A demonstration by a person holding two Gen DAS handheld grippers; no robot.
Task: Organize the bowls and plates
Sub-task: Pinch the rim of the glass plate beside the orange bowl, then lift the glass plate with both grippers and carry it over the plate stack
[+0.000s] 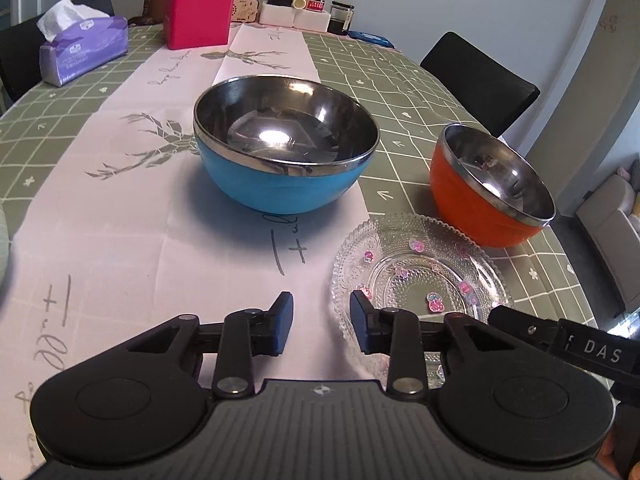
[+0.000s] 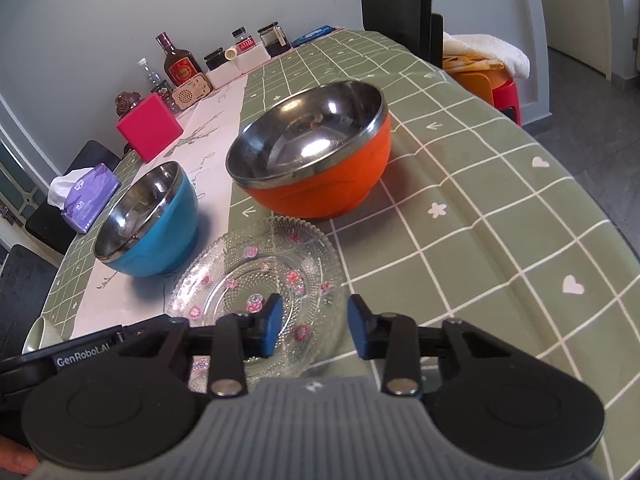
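Observation:
A blue bowl (image 1: 286, 144) with a steel inside stands on the pale table runner. An orange bowl (image 1: 490, 186) of the same kind stands to its right on the green cloth. A clear glass plate (image 1: 416, 276) with pink flowers lies in front of them. My left gripper (image 1: 320, 322) is open and empty, its right finger over the plate's near left rim. In the right wrist view my right gripper (image 2: 314, 326) is open and empty above the near part of the plate (image 2: 256, 276), with the orange bowl (image 2: 316, 160) and blue bowl (image 2: 150, 224) beyond.
At the table's far end stand a pink box (image 1: 198, 16), a purple tissue pack (image 1: 82, 50), bottles and jars (image 1: 280, 0). Black chairs (image 1: 480, 80) stand on the right. A pale dish edge (image 2: 38, 336) shows at the left. The table edge (image 2: 580, 208) drops away on the right.

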